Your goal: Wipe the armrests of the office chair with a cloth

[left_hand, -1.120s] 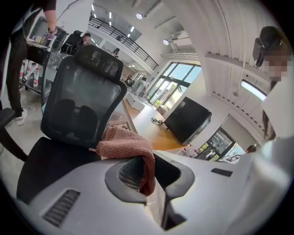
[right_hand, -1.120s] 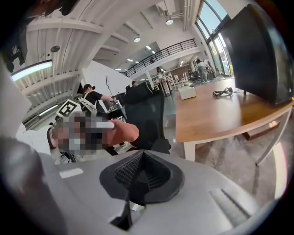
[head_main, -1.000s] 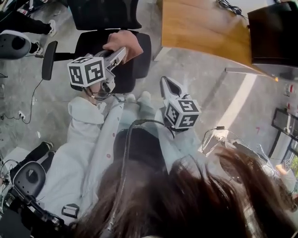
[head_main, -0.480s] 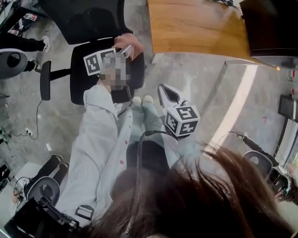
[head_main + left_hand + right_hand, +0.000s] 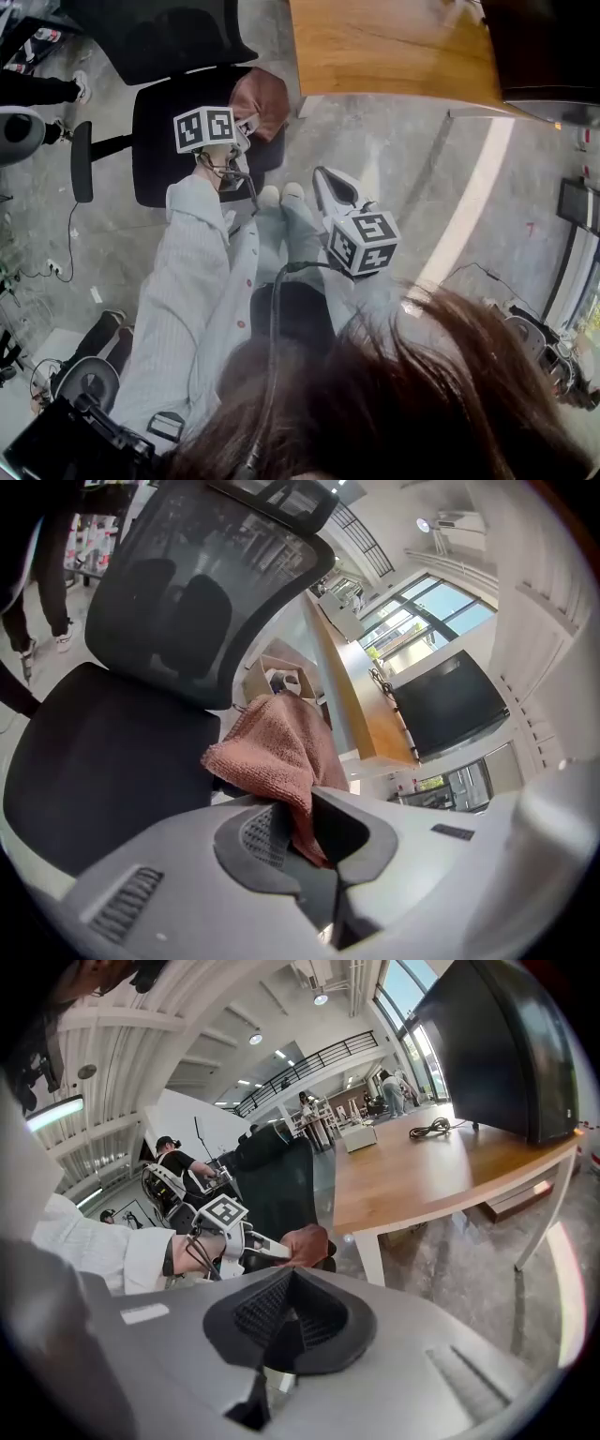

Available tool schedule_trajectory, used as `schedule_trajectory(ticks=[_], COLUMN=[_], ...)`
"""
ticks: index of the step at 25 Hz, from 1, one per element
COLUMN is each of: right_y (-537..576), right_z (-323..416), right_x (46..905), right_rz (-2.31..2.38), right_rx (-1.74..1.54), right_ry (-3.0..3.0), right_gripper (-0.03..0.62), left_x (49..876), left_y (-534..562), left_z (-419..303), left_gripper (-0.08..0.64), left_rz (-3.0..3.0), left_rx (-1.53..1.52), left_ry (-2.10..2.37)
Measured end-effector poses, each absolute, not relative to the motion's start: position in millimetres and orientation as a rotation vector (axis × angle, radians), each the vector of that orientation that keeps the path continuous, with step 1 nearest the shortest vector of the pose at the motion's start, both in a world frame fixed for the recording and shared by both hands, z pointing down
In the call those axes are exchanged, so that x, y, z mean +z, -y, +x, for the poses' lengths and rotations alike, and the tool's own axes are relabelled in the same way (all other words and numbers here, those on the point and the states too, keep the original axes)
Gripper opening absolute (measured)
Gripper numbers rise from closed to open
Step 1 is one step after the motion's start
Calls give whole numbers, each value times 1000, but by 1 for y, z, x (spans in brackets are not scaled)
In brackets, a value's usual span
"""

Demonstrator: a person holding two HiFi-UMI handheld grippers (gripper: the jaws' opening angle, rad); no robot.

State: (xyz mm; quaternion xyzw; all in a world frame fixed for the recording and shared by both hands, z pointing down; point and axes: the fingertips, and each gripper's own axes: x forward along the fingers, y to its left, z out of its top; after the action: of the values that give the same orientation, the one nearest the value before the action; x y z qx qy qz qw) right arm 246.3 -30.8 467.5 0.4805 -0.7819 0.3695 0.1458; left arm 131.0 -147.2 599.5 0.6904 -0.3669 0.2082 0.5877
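A black office chair [image 5: 183, 141] stands ahead of me, its left armrest [image 5: 80, 161] bare. A pinkish-brown cloth [image 5: 263, 99] lies bunched over the right armrest, which it hides. My left gripper [image 5: 246, 125] is shut on the cloth's near edge; in the left gripper view the cloth [image 5: 281, 747] hangs out of the closed jaws of the left gripper [image 5: 295, 827] in front of the seat [image 5: 94, 771] and mesh backrest [image 5: 206, 583]. My right gripper [image 5: 330, 183] hovers over the floor to the right, shut on nothing. The right gripper view shows the right gripper [image 5: 286, 1297] and, beyond, the cloth [image 5: 306, 1241].
A wooden desk [image 5: 394, 47] stands right of the chair, with a dark monitor [image 5: 548, 52] on it. Another chair's grey base [image 5: 19, 127] and a person's legs are at far left. Cables [image 5: 70, 244] trail on the concrete floor.
My left gripper has moved forward, farther from me, with the cloth still over the chair's right armrest. My head view has shifted. The right gripper has hardly moved.
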Motion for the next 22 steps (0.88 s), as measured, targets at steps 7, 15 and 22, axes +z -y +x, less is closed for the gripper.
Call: schedule_trajectory(ticks=[7, 15, 22], right_y=[28, 16, 2], right_z=[240, 230, 226], right_x=[468, 464, 472], right_rz=[1375, 1396, 1426], right_rx=[1070, 1062, 1088], right_ry=[2276, 2279, 2239], right_gripper=[2, 2, 2], left_x=[597, 588, 578], left_y=[87, 24, 42], left_z=[116, 105, 112], left_gripper=[43, 43, 43], left_rz=[1620, 1695, 1789], left_rx=[521, 582, 616], left_ry=[849, 863, 854])
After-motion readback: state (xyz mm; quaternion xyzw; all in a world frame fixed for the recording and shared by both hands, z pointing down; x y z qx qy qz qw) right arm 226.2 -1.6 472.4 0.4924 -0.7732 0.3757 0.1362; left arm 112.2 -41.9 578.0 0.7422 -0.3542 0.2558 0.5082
